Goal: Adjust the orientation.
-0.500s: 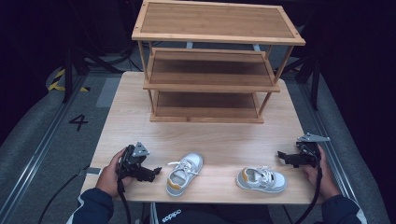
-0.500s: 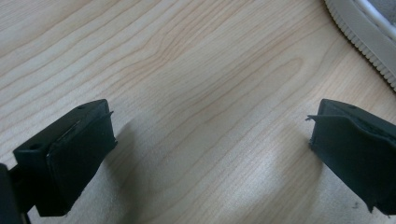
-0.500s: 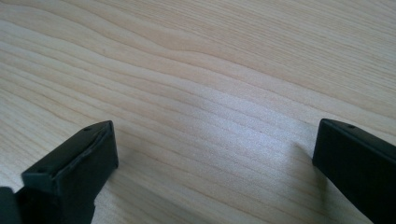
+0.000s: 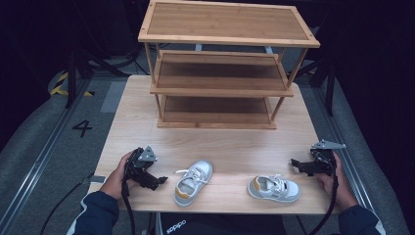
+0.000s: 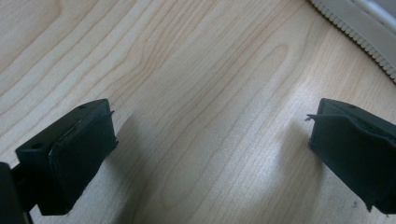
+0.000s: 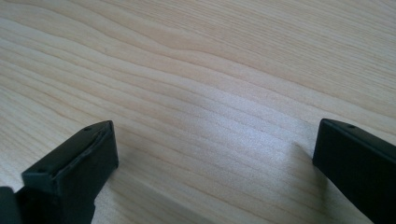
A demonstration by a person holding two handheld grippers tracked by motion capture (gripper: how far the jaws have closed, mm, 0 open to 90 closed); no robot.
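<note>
Both pairs of fingers stand apart over bare tabletop, nothing between them. Left shoe lies just beyond left fingers, toe away; right shoe lies crosswise near right fingers.

Light falls from above onto the pale bench, leaving the surroundings nearly black in the high view. That view is soft and slightly grainy. In both gripper views the wood grain ahead of each claw is sharp, while the near jaws blur; soft shadows spread beneath them, without glare.
</note>
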